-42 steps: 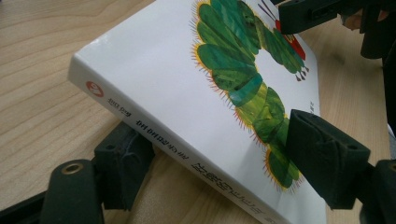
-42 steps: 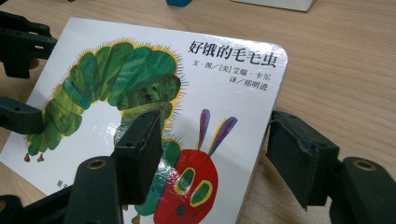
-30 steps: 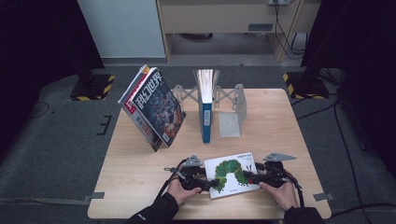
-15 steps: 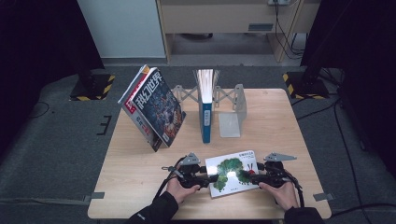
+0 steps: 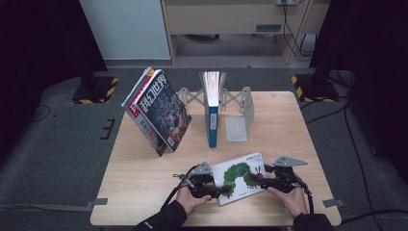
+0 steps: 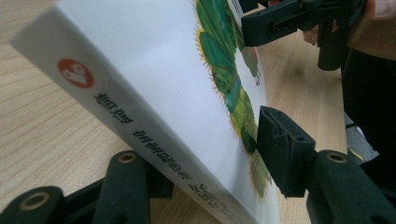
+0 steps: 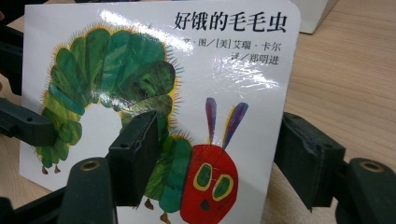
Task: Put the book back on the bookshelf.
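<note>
A white board book with a green caterpillar on its cover (image 5: pixel 239 177) sits tilted near the table's front edge, its spine edge raised off the wood. My left gripper (image 5: pixel 219 190) has been closing on that spine edge (image 6: pixel 154 140). One pad (image 6: pixel 280 149) presses the cover and the other jaw lies under the book. My right gripper (image 5: pixel 260 182) holds the opposite edge and has closed a little. One of its pads (image 7: pixel 135 158) rests on the caterpillar cover (image 7: pixel 163 70) and the other sits behind the book's edge.
A magazine (image 5: pixel 159 111) leans at the back left of the wooden table (image 5: pixel 298 130). An upright blue book (image 5: pixel 211 113) stands in a metal bookend rack (image 5: pixel 239 115) at the back middle. Dark floor and cables surround the table.
My left gripper has edged slightly right onto the book's spine edge. The book and the right gripper have hardly shifted.
</note>
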Demonstrator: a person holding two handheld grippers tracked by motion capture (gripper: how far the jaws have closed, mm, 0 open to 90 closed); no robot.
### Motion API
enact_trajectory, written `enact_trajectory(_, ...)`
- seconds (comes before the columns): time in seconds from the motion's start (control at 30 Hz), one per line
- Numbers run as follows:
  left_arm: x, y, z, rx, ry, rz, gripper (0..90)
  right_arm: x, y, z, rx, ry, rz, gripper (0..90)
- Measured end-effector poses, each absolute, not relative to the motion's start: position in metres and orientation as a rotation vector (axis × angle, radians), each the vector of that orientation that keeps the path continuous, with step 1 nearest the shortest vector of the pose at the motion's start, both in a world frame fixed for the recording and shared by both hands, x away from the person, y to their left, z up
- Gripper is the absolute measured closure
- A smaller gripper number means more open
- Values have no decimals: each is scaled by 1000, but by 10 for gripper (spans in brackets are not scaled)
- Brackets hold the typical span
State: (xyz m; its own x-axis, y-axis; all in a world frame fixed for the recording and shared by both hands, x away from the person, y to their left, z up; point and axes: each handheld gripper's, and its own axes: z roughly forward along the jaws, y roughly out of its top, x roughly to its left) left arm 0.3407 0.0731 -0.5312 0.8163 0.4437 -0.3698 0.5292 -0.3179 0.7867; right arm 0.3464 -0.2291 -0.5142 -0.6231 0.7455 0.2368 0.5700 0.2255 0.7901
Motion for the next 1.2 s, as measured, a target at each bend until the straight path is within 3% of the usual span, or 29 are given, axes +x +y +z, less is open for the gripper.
enact_trajectory(0.33,339,75,-528,1927,768,-220,621,346,-232,-512,1256,2284,1403,350)
enact_trajectory(0.5,339,78,-523,1912,771,-203,692,345,-232,-513,1242,2312,1385,351)
enact_trajectory(0.9,337,73,-525,1943,715,-97,629,345,-230,-514,1222,2315,1360,361)
enact_trajectory(1.2,332,72,-518,1927,709,-112,739,345,-233,-510,1217,2284,1413,345)
